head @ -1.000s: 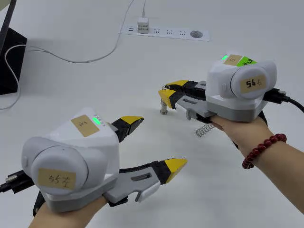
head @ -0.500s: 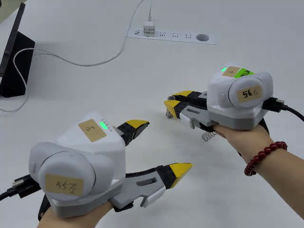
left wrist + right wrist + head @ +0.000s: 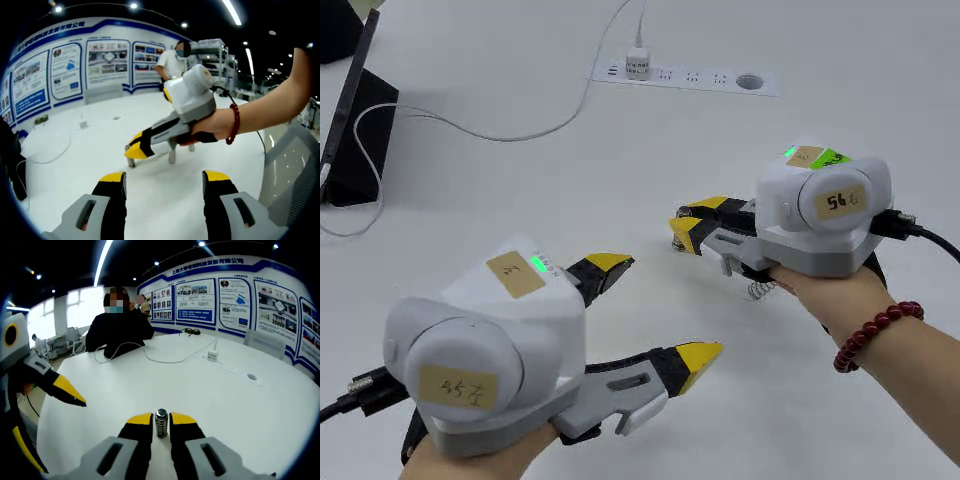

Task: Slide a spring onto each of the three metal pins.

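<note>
Now right hand-held gripper [image 3: 161,418] nips grey coiled spring [image 3: 161,426] — left hand-held gripper [image 3: 164,178] wide, empty

On the white table [image 3: 520,190], the left gripper [image 3: 651,307] sits low and near, its jaws wide apart with yellow tips, a green light lit on its white body. The right gripper [image 3: 680,221] lies further off to the right, its jaws nearly together around a small pin [image 3: 675,242] standing on the table; the pin's detail is too small to make out. A loose spring [image 3: 757,290] lies just under that gripper, beside the hand [image 3: 825,285], whose wrist wears a red bead bracelet [image 3: 873,325]. At the far edge lies a power strip [image 3: 705,78] with a charger [image 3: 638,61] plugged in; its cable [image 3: 560,110] trails left toward a black box [image 3: 360,135].
</note>
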Demonstrator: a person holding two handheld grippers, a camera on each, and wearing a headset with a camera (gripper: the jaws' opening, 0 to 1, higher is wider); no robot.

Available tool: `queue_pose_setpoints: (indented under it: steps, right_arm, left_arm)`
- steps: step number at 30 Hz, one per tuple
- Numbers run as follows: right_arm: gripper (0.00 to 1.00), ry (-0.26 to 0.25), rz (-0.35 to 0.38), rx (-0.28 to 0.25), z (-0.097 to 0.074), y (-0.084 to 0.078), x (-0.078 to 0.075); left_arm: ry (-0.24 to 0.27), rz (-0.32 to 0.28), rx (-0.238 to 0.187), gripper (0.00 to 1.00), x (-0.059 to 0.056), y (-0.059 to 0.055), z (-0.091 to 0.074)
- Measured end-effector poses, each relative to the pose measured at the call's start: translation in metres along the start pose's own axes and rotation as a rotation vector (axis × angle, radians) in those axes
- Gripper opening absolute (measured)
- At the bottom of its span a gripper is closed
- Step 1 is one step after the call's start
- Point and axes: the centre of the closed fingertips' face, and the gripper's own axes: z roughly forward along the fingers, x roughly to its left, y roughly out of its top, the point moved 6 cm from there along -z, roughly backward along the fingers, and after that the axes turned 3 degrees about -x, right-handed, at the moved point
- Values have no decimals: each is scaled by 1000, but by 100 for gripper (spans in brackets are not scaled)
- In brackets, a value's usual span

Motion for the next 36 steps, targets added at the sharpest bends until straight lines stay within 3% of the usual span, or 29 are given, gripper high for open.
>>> queue_pose_setpoints:
  steps: [15, 22, 30, 36]
  right_arm:
    - [31, -20, 67, -45, -28, 22, -2]
    - [37, -49, 100, -48, -50, 25, -5]
    - [40, -99, 126, -70, -79, 24, -11]
    - [42, -131, 133, -90, -98, 20, -15]
  left_arm:
    - [15, 36, 7, 63, -1, 4, 2]
    - [10, 30, 6, 62, -1, 7, 5]
    - [7, 75, 47, 58, 1, 8, 15]
    - [-17, 81, 49, 58, -3, 9, 25]
